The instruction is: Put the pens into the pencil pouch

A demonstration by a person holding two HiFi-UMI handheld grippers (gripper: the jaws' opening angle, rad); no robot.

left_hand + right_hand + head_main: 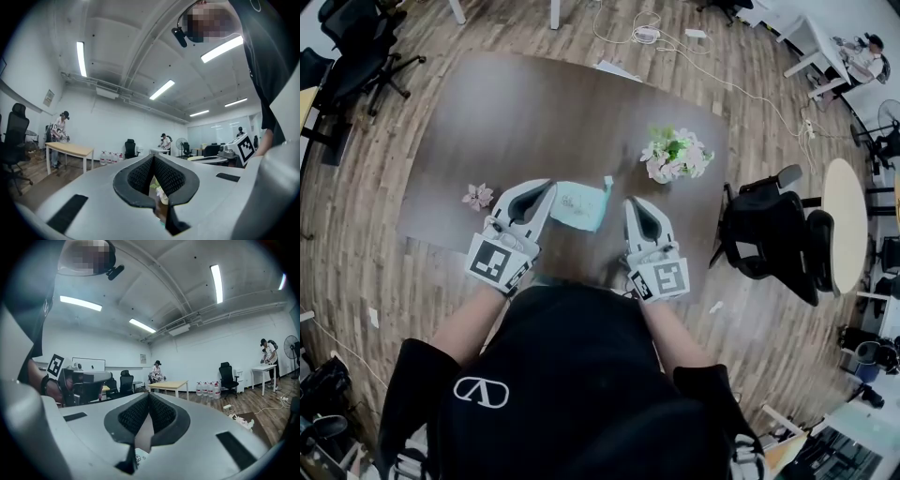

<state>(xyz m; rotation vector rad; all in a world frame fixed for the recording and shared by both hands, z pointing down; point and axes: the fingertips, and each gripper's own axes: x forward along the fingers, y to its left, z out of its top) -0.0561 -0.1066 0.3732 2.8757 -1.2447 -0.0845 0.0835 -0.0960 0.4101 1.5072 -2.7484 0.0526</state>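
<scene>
A pale teal pencil pouch (581, 204) lies on the brown table (534, 112), just in front of the person, with its zip pull (607, 181) at the far right corner. My left gripper (551, 186) sits at the pouch's left edge and my right gripper (631, 202) at its right edge. Both are held level and point away from the person. In the left gripper view the pads (153, 157) meet with nothing between them. In the right gripper view the pads (149, 394) also meet on nothing. I see no pens in any view.
A pot of pink and white flowers (675, 155) stands on the table beyond the right gripper. A small pink flower (477, 196) lies left of the left gripper. A black office chair (773, 234) stands off the table's right edge.
</scene>
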